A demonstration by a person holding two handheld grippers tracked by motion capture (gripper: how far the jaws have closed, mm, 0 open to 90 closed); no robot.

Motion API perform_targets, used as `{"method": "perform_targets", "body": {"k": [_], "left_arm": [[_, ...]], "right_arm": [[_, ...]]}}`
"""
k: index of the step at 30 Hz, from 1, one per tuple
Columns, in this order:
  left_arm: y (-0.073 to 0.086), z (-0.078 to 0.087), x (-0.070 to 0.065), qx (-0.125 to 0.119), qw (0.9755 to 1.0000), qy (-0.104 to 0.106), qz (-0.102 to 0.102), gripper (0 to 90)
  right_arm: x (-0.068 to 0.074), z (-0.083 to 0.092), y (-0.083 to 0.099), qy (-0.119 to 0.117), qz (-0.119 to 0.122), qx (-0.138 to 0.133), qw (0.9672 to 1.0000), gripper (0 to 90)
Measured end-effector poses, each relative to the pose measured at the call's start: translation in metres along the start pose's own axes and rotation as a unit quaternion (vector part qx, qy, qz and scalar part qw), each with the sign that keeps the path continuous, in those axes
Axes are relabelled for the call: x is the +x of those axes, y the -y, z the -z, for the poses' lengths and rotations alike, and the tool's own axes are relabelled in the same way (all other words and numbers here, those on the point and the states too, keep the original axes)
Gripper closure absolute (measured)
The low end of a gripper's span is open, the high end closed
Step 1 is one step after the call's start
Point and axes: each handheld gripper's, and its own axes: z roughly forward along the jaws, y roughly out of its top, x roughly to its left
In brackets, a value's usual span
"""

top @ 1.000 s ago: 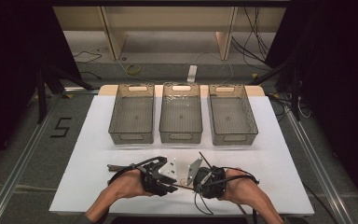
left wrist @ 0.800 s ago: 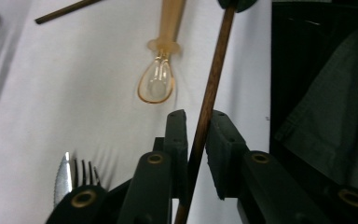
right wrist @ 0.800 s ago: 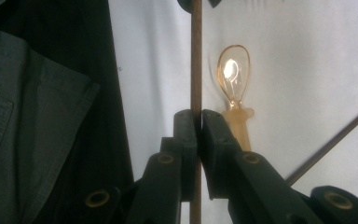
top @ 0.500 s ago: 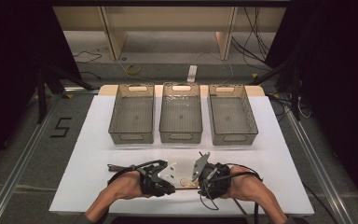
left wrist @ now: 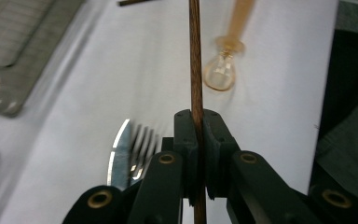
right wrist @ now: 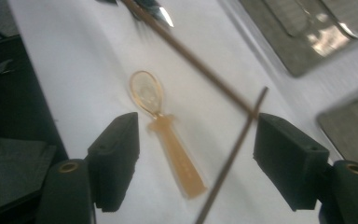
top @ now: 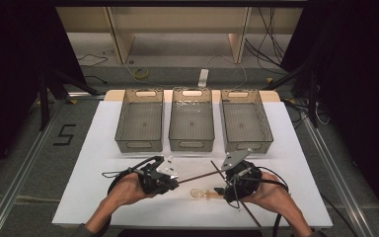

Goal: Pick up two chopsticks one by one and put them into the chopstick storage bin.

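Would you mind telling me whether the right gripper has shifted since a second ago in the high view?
Yes. The right gripper has drifted rightward, from below the middle bin toward the right bin, its jaws just opening.

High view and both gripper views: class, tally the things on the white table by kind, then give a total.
Mesh bins: 3 (left, middle, right)
Brown chopsticks: 2 (one in the left claw, one lying loose)
Amber spoon: 1
Metal fork: 1
Total: 7

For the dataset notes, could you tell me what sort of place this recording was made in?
Probably a lab recording station, not a kitchen: a white table with three identical grey bins in a row, black curtains at the sides, and loose cables on the floor.
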Motion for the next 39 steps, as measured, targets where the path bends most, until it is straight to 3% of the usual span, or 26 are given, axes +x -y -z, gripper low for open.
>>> {"method": "perform_targets", "body": {"k": [4, 8, 12, 15, 19, 27, 39], "left_arm": [[0.002, 0.009, 0.009, -0.031, 0.9981, -0.025, 0.047, 85.0], [0.004, 0.019, 0.016, -0.047, 0.9946, -0.051, 0.077, 85.0], [0.006, 0.026, 0.023, -0.062, 0.9906, -0.068, 0.101, 85.0], [0.008, 0.029, 0.029, -0.065, 0.9887, -0.08, 0.109, 85.0], [0.012, 0.035, 0.043, -0.07, 0.9843, -0.095, 0.131, 85.0], [0.018, 0.05, 0.068, -0.088, 0.972, -0.131, 0.174, 85.1], [0.025, 0.06, 0.113, -0.113, 0.9476, -0.184, 0.236, 85.1]], "right_arm": [[-0.005, 0.0, 0.014, 0.011, -0.036, -0.006, 0.9993, 30.1], [-0.009, -0.006, 0.028, 0.024, -0.063, 0.003, 0.9977, 29.0], [-0.013, -0.012, 0.041, 0.028, -0.076, 0.021, 0.9965, 28.7], [-0.013, -0.016, 0.047, 0.028, -0.077, 0.039, 0.9958, 28.7], [-0.009, -0.018, 0.052, 0.036, -0.073, 0.065, 0.9946, 28.7], [-0.009, -0.024, 0.06, 0.028, -0.086, 0.09, 0.9918, 28.7], [-0.008, -0.025, 0.065, 0.025, -0.092, 0.097, 0.9907, 28.7]]}}
